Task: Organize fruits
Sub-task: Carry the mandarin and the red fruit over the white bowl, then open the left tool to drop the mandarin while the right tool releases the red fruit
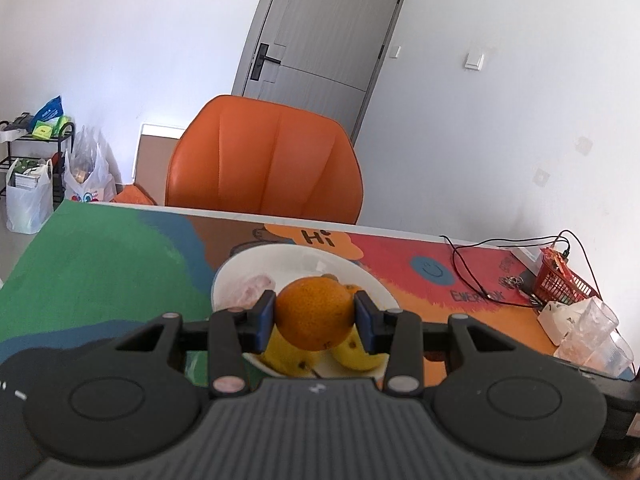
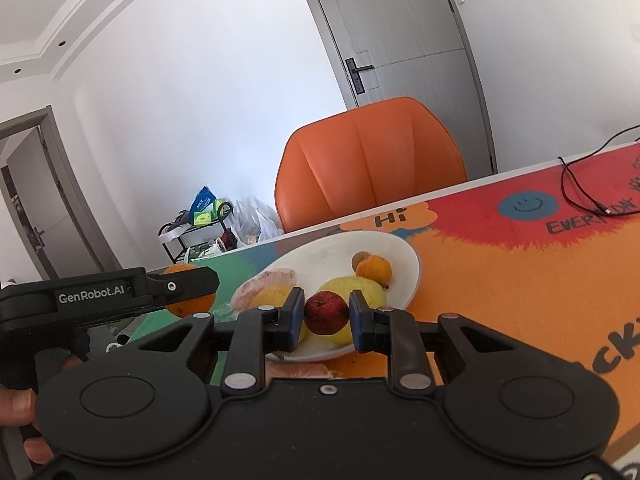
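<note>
While the left tongs (image 1: 315,316) pinch a round orange fruit (image 1: 314,312) across its middle and the right tongs (image 2: 326,316) pinch a small dark red apple (image 2: 326,312), both above the white ceramic bowl (image 2: 412,272), these 2 firm, smooth fruits could slip if gripped off-centre.

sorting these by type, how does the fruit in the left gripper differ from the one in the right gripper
The orange in the left gripper is orange with dull, pebbled skin; the red apple in the right gripper is dark red and glossy. The orange fills a wider jaw gap than the apple does. Both are roundish, clamped between blue pads and held above the white bowl.
</note>
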`<action>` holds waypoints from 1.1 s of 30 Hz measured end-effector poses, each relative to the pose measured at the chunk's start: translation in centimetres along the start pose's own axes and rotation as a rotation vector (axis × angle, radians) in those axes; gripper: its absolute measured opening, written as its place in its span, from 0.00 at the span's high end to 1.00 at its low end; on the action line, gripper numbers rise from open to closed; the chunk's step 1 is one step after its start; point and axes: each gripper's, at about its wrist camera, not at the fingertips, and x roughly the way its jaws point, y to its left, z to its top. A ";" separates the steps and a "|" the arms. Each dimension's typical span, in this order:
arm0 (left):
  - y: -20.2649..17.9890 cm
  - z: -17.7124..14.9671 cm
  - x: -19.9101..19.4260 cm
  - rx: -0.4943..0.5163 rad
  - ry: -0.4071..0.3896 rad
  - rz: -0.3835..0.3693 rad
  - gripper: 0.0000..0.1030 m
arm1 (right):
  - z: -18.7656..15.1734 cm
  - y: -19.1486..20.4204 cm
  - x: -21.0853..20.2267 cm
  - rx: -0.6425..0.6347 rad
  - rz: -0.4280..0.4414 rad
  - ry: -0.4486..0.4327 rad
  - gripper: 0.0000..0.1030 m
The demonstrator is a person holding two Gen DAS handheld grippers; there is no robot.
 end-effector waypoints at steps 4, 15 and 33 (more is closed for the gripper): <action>0.3 0.6 1.1 -0.001 0.002 0.002 0.61 | 0.6 -0.1 1.0 -0.006 -0.002 0.002 0.78; 1.1 1.2 4.7 -0.009 0.037 0.016 0.61 | 1.5 -0.7 3.4 0.001 -0.011 0.010 0.78; 2.1 2.0 4.6 -0.030 0.021 0.070 0.52 | 1.8 -0.7 4.7 0.007 -0.016 0.011 0.78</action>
